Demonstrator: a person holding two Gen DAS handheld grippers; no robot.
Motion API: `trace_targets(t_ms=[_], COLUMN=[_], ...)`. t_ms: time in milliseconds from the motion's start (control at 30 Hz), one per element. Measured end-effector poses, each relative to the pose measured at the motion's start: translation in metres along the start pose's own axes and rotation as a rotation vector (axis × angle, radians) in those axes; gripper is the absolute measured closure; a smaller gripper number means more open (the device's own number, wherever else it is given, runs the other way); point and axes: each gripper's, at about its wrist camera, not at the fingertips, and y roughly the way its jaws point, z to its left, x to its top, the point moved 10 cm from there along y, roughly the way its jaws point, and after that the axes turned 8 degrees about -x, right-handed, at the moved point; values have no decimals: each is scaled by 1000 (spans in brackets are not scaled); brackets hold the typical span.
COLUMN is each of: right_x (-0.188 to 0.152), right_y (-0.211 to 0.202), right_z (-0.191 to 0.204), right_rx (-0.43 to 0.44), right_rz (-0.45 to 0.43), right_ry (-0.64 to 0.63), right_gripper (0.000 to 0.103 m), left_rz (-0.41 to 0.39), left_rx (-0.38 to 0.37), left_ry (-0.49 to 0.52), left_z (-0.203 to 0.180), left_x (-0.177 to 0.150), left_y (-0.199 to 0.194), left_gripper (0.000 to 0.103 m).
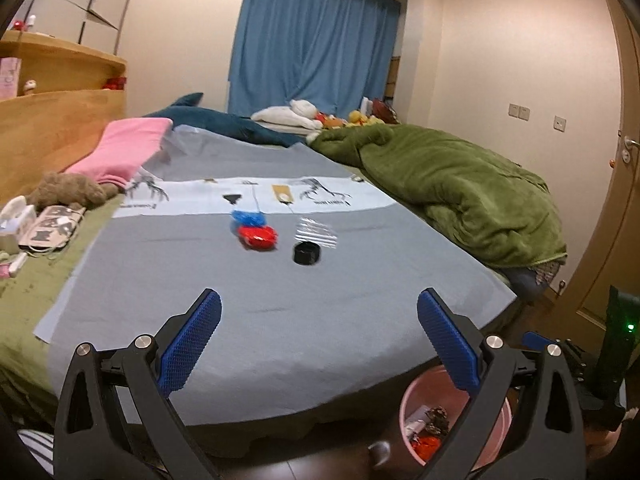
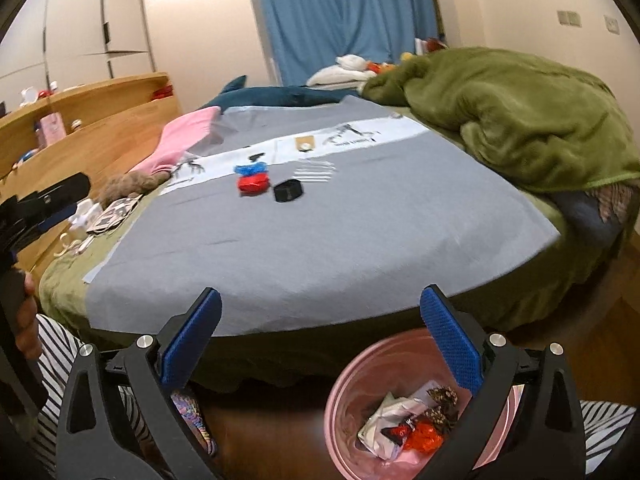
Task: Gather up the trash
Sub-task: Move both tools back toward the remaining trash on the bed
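Note:
On the grey cloth covering the bed lie a red crumpled wrapper, a blue crumpled wrapper, a black round lid-like piece and a clear shiny wrapper. A pink bin stands on the floor at the bed's foot, with several wrappers inside. My left gripper is open and empty over the cloth's near edge. My right gripper hangs open and empty above the bin.
A green blanket is heaped on the bed's right side. A pink pillow, plush toys and small items lie at the left by the wooden headboard shelf. A striped sleeve shows low in the right wrist view.

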Motion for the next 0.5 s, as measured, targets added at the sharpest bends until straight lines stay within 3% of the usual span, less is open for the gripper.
trace_targets(t_ms=[500], right_x=[67], right_y=[29], right_z=[71], right_rx=[61], right_rz=[-61], right_ry=[-65], right_gripper=[5], left_rz=[-79], left_rx=[88], left_ry=[-52], left_z=[76], left_x=[36], left_y=[0], left_gripper=[8])
